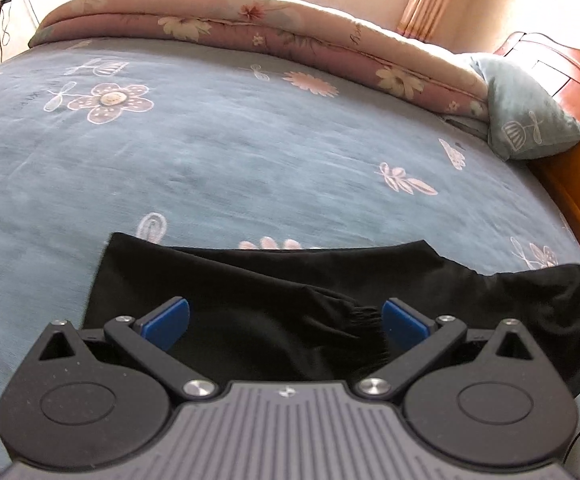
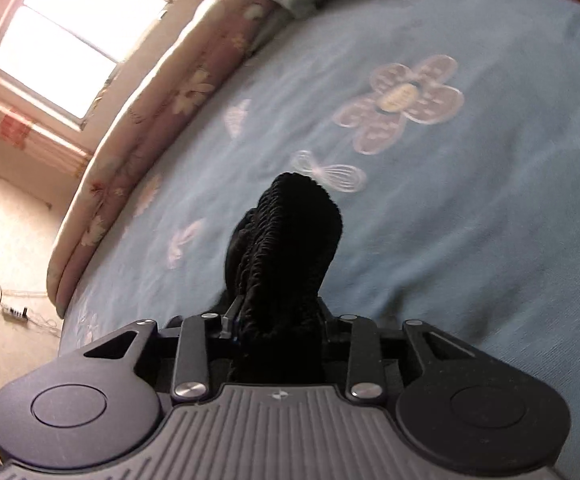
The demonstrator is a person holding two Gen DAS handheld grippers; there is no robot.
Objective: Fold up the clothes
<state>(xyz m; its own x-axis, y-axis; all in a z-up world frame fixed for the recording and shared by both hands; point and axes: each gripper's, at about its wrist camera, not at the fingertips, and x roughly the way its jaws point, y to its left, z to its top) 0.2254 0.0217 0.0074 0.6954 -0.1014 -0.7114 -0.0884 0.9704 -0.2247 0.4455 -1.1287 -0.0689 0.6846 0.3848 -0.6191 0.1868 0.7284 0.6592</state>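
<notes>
Lying black garment [image 1: 290,280] creased on bedsheet [image 1: 209,160]; gathered ribbed band [image 2: 290,240] pinched

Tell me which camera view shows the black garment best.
The left wrist view: the black garment lies spread on the blue bedsheet, edges visible, between the open left tongs. The right wrist view shows only a bunched, ribbed piece clamped in the right tongs.

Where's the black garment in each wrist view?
Left wrist: black garment lies bottom centre on the blue bedsheet, between the open left gripper fingers.
Right wrist: its ribbed band stands centre, clamped in the right gripper.
Shared landmark: pink floral quilt.
</notes>
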